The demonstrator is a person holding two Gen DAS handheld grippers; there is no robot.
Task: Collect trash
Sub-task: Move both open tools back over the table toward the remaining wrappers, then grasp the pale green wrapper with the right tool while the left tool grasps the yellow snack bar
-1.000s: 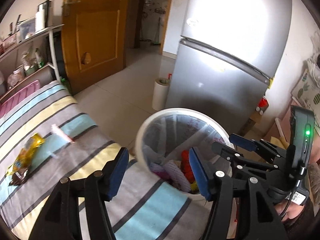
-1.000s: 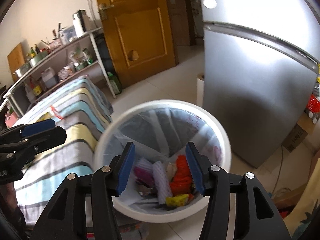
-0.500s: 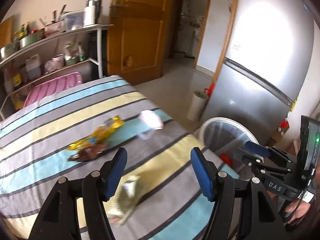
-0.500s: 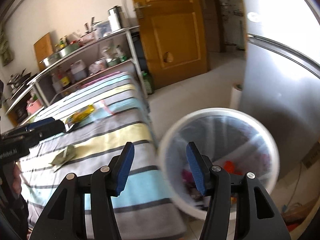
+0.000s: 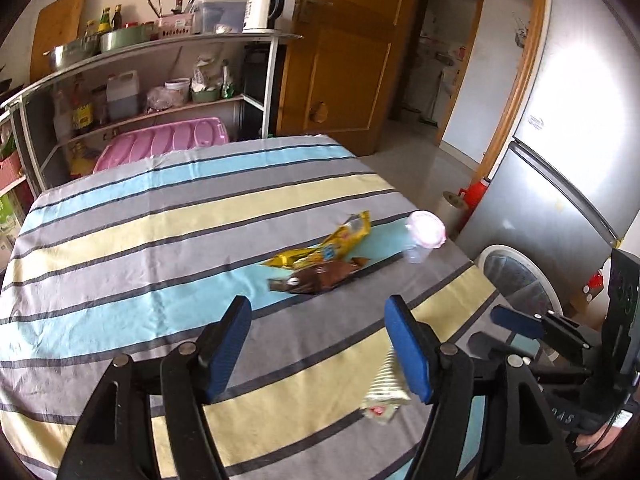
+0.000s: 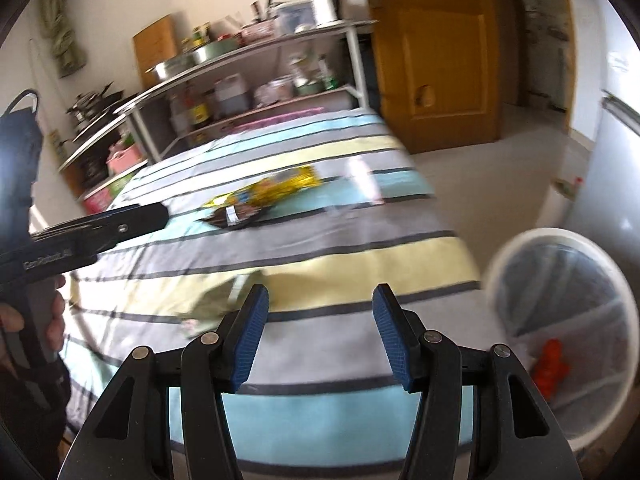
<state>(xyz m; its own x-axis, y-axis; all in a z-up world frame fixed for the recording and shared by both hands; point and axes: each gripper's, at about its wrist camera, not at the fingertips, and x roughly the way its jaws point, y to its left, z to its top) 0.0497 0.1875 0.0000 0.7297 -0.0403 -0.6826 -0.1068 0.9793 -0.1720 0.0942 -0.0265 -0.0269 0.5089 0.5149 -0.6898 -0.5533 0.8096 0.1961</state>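
While both hand-held grippers, left (image 5: 316, 344) and right (image 6: 318, 336), hang apart and empty, the striped wrapper (image 5: 384, 390) at 5 o'clock risks being overshot.

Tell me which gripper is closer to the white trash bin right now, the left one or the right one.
Right. The right gripper hangs over the table edge beside the white trash bin; the left gripper, also open, sits farther in over the striped cloth.

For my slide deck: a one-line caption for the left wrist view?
Open left gripper above a striped tablecloth with yellow, brown and pale wrappers.
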